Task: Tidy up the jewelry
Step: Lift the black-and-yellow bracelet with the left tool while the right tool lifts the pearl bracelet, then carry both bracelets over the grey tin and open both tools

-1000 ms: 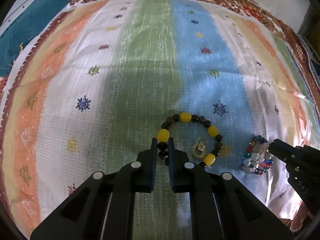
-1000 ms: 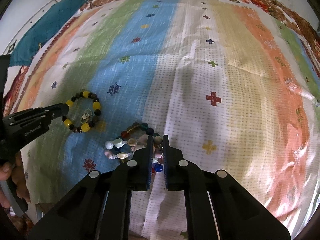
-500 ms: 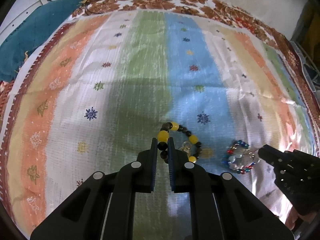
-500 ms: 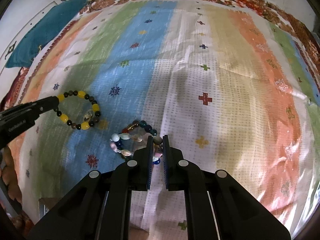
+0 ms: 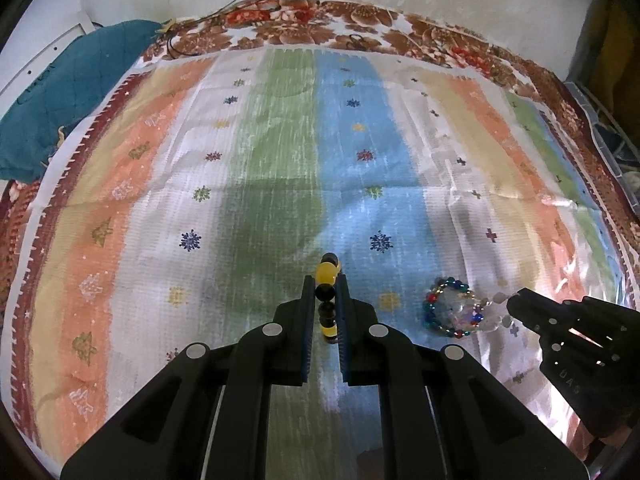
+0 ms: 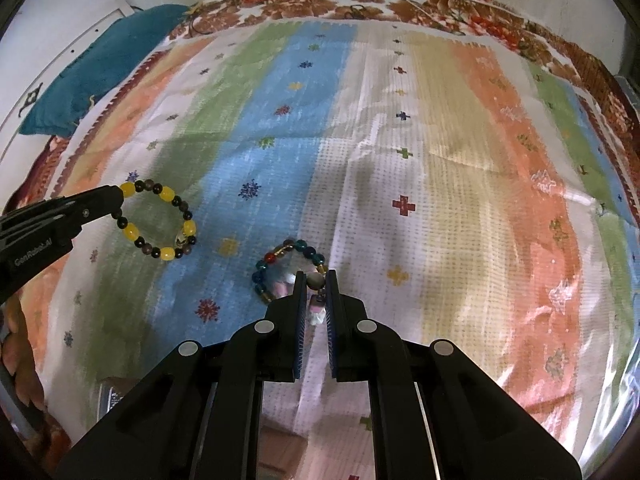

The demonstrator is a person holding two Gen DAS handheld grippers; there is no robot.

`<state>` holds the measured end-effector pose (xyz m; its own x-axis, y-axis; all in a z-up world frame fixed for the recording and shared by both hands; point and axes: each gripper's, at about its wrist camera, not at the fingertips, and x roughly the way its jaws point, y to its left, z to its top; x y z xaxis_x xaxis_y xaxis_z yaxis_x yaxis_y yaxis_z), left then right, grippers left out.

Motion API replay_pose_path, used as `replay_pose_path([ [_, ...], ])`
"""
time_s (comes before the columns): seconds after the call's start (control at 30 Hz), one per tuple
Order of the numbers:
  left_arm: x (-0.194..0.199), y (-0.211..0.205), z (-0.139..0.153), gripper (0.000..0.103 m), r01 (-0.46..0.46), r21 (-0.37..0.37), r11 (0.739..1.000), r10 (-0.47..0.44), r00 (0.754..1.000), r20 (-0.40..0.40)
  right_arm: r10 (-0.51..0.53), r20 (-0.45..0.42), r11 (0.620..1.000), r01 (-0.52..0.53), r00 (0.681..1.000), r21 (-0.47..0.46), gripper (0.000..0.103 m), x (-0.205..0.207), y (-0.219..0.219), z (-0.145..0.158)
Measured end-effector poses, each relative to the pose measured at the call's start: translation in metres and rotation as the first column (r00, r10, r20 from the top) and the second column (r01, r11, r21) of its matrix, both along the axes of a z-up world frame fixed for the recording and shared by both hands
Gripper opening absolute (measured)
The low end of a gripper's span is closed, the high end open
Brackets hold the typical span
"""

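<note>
A bracelet of yellow and dark beads (image 5: 326, 274) hangs edge-on between the fingers of my left gripper (image 5: 324, 292), which is shut on it above the striped cloth. In the right wrist view this yellow and dark bracelet (image 6: 160, 220) hangs as a ring from the left gripper (image 6: 116, 198), with a small pale charm on its right side. My right gripper (image 6: 316, 284) is shut on a multicoloured glass-bead bracelet (image 6: 280, 264), also lifted off the cloth. The left wrist view shows that multicoloured bracelet (image 5: 452, 312) dangling from the right gripper (image 5: 510, 302).
A striped cloth (image 5: 280, 160) with small stitched motifs covers the bed. A teal cushion (image 5: 60, 96) lies at the far left. A brown floral sheet (image 5: 360, 32) borders the far edge by a white wall. A hand (image 6: 20, 372) shows at the lower left.
Both grippers have risen with their bracelets, which lay on the cloth a second ago and now hang clear of it. The yellow bracelet has swung edge-on in the left view.
</note>
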<state>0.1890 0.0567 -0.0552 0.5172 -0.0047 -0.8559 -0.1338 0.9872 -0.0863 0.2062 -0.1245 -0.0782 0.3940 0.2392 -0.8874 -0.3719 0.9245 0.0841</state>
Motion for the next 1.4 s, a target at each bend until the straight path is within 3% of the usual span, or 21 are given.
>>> replay_pose_path([
  [0.73, -0.023, -0.015, 0.028, 0.009, 0.053, 0.021, 0.998, -0.054, 0.998, 0.042, 0.011, 0.064, 1.0, -0.011, 0.998, -0.008, 0.01, -0.027, -0.001, 0.028],
  [1.4, -0.052, -0.028, 0.053, 0.01, 0.103, 0.014, 0.995, -0.104, 0.989, 0.103, 0.002, 0.126, 0.998, -0.01, 0.992, 0.059, 0.01, -0.052, -0.013, 0.057],
])
